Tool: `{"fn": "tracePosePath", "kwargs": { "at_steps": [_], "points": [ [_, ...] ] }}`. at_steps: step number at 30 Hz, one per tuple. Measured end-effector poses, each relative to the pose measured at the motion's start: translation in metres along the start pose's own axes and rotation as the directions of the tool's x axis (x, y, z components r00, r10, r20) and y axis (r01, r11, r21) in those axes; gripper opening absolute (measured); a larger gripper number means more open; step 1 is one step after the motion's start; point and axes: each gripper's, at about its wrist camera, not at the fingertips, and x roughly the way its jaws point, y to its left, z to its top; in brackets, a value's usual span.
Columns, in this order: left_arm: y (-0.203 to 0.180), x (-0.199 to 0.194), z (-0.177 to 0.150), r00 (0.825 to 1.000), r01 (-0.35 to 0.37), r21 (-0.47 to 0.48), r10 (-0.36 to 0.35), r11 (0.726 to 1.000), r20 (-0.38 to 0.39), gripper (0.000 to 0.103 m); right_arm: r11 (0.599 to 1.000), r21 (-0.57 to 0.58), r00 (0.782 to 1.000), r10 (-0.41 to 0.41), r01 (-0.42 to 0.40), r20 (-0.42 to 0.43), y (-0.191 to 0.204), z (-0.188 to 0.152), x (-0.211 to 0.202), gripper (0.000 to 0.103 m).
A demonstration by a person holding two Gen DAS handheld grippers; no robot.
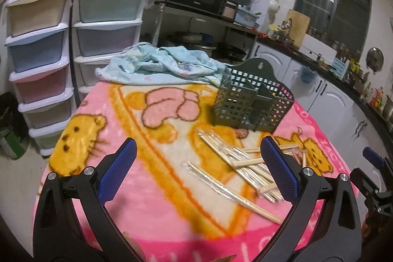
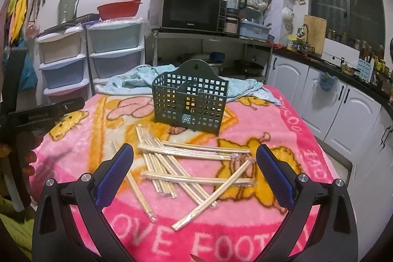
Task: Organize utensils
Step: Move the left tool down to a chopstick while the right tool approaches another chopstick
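Note:
Several pairs of wrapped wooden chopsticks (image 2: pixel 186 168) lie in a loose pile on the pink blanket, also seen in the left wrist view (image 1: pixel 243 163). A dark green perforated utensil holder (image 2: pixel 190 101) stands upright behind the pile; it also shows in the left wrist view (image 1: pixel 250 102). Its compartments look empty. My right gripper (image 2: pixel 195 156) is open and empty, just above the near side of the pile. My left gripper (image 1: pixel 199 151) is open and empty, to the left of the pile.
A pink cartoon blanket (image 2: pixel 282 119) covers the table. A crumpled light blue cloth (image 1: pixel 159 63) lies at the table's far edge behind the holder. Plastic drawer towers (image 1: pixel 39 53) stand to the left, white cabinets (image 2: pixel 343 109) to the right.

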Motion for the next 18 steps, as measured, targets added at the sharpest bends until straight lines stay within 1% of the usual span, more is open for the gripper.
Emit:
{"fn": "tracePosePath", "kwargs": {
  "at_steps": [2,7,11,15,18],
  "points": [
    [0.006,0.003,0.001,1.0,0.0,-0.013,0.0,1.0,-0.009,0.093,1.0,-0.007,1.0,-0.001,0.001,-0.008,-0.001,0.002,0.005,0.097],
    [0.014,0.016,0.002,0.998,0.024,-0.041,-0.026,0.999,-0.051,0.093,1.0,-0.007,0.999,-0.003,0.003,-0.033,-0.007,0.007,0.021,0.097],
    [0.017,0.031,-0.001,0.994,0.005,-0.049,-0.01,0.999,-0.105,0.093,1.0,0.006,0.998,-0.006,0.007,-0.055,-0.015,0.009,0.033,0.097],
    [0.021,0.049,-0.004,0.986,0.006,-0.06,-0.016,0.998,-0.164,0.093,0.999,0.01,0.997,-0.029,0.03,-0.078,-0.025,0.011,0.046,0.097],
    [0.022,0.065,-0.009,0.975,0.005,-0.07,-0.02,0.998,-0.221,0.093,0.999,0.032,0.994,-0.036,0.039,-0.099,-0.034,0.013,0.056,0.097]
  ]
}}
